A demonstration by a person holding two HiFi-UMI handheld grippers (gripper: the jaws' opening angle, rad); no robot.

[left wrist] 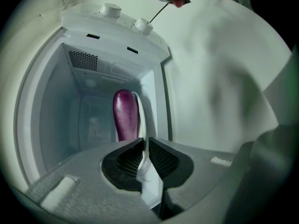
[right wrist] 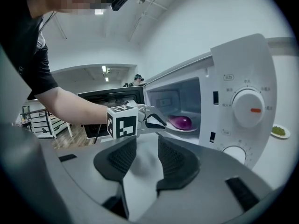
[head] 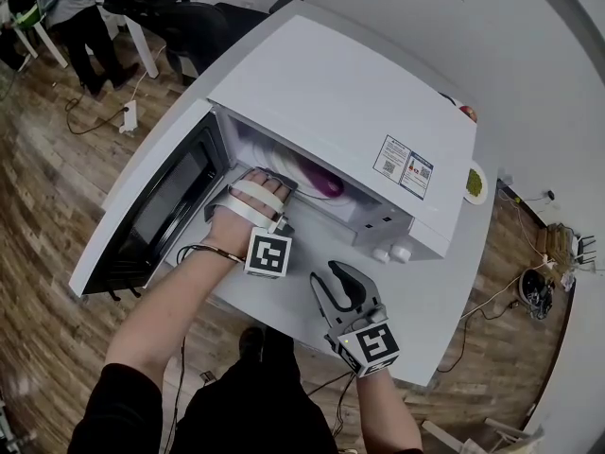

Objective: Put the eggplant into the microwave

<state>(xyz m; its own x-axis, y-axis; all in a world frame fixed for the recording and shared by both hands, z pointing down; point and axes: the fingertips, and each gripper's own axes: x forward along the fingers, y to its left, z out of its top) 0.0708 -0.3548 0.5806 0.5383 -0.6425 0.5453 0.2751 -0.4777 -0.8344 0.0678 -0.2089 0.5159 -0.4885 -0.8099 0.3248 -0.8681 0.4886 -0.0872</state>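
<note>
Eggplant [left wrist: 125, 113]: purple, whole, lying on a white plate [head: 288, 166] inside the open microwave [head: 350, 93]. Entries run outward from the gripper serving it.

1. Left gripper [left wrist: 144, 141]. Reaches in through the microwave's opening, angled downward. Jaws are drawn almost together on the near rim of the plate, a thin white edge pinched between the ribbed pads. Judged purpose: the plate serves as a carrier, so the vegetable is moved without being squeezed.

2. Plate. Sits on the cavity floor, its near rim toward the opening and in the jaws. The eggplant lies along it, pointing toward the back wall, clear of the pads.

3. Microwave cavity. White walls, vent grille high on one side. Nothing else is visible in it.

4. Door [head: 156, 216]. Swung fully out to the person's left, leaving the opening free for the arm.

5. Control panel. Two white dials [head: 392, 252] beside the opening, untouched.

6. Right gripper [right wrist: 147, 141]. Held above the white table [head: 444, 348] in front of the microwave, well apart from the plate. Jaws stand apart with nothing between them. Judged role: idle, perhaps kept ready for the door.

Status, as judged: load is in place; release and door closing are not yet done.
</note>
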